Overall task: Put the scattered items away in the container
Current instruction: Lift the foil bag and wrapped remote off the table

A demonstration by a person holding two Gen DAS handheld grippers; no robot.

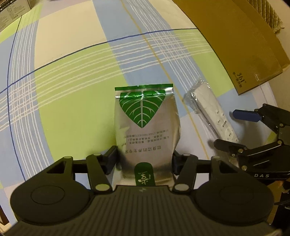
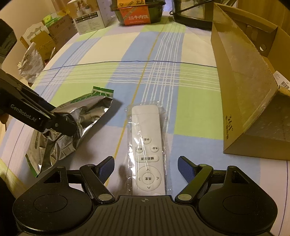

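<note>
A silver foil pouch (image 1: 145, 123) with a green leaf print lies on the checked tablecloth. My left gripper (image 1: 145, 160) is shut on its near end, and the foil crumples at the grip (image 2: 67, 125). A white remote (image 2: 147, 150) in a clear plastic sleeve lies flat to the right of the pouch (image 2: 90, 109). My right gripper (image 2: 146, 168) is open, its blue pads (image 2: 186, 168) on either side of the remote's near end and apart from it. The left wrist view shows the right gripper (image 1: 225, 128) over the remote (image 1: 213, 112). An open brown cardboard box (image 2: 241, 94) stands at the right.
Along the table's far edge stand several cartons (image 2: 90, 18), an orange-labelled food pack (image 2: 137, 14) and a dark pot (image 2: 190, 16). A crinkled plastic bag (image 2: 30, 61) lies at the left edge. The cardboard box (image 1: 235, 41) sits beyond the remote.
</note>
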